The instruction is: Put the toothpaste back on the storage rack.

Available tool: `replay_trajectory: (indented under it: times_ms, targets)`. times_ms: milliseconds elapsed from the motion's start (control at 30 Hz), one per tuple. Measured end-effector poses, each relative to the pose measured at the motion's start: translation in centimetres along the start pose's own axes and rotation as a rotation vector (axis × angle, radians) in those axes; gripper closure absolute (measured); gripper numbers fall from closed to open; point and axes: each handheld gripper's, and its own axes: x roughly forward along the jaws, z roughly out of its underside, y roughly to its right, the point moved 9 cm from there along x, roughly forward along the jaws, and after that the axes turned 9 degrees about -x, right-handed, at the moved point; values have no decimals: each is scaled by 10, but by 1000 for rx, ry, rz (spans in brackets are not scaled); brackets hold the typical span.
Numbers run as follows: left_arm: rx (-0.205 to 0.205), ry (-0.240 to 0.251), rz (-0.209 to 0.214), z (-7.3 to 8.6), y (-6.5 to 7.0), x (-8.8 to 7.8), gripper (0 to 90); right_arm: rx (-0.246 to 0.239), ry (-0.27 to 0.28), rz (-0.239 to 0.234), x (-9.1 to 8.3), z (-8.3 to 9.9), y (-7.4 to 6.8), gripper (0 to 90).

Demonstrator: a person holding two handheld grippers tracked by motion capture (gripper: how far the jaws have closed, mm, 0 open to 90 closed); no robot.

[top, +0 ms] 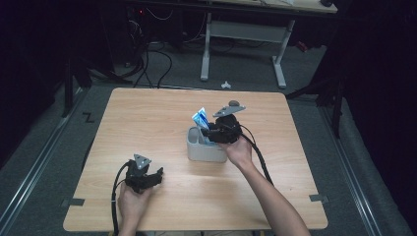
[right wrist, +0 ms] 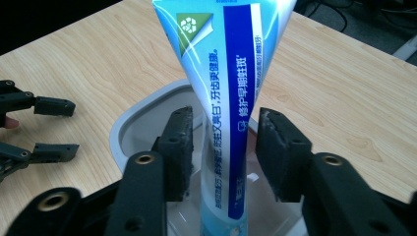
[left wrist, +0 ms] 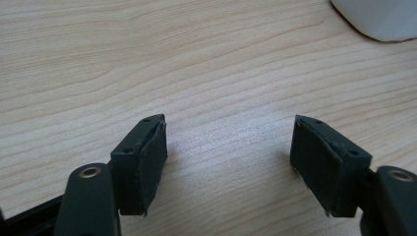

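The wooden table [top: 162, 118] carries a grey holder [top: 206, 150] near its middle, and a blue-and-white toothpaste tube [right wrist: 223, 83] stands in that holder, its flat crimped end up and leaning slightly. The right gripper [right wrist: 223, 150] hovers over the holder with jaws parted either side of the tube, seemingly just clear of it. Well apart from the holder, nearer the person, the left gripper [left wrist: 228, 162] rests with jaws wide and empty.

A light wooden surface [top: 162, 113] is carrying a grey holder [top: 205, 150], which is standing near its centre, slightly toward the right edge. Two grey tape strips [top: 73, 202] are marking the near corners, left and right.
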Motion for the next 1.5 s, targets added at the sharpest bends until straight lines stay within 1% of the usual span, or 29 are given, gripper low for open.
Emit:
replay_trajectory:
  times_ms: [100,167,233,300,433,533,733,967,1200,1333,1500]
  targets:
    - [0,0,0,0,0,0,305,1,8,6,-3,0,2,542]
    - [0,0,0,0,0,0,305,28,18,5,-7,1,5,525]
    - [0,0,0,0,0,0,305,36,32,8,-12,0,8,517]
    - [0,0,0,0,0,0,305,43,45,11,-18,-2,10,514]
    - [0,0,0,0,0,0,305,37,67,17,-26,-4,12,514]
    - [0,0,0,0,0,0,305,50,84,7,-30,-5,13,511]
    - [0,0,0,0,0,0,305,74,115,19,-40,-6,20,504]
    - [0,0,0,0,0,0,305,69,133,33,-49,-7,22,504]
    - [0,0,0,0,0,0,305,75,143,34,-56,-6,25,524]
    - [0,1,-1,0,0,0,305,86,159,33,-61,-6,27,528]
    - [1,1,-1,0,0,0,305,84,168,36,-66,-5,28,531]
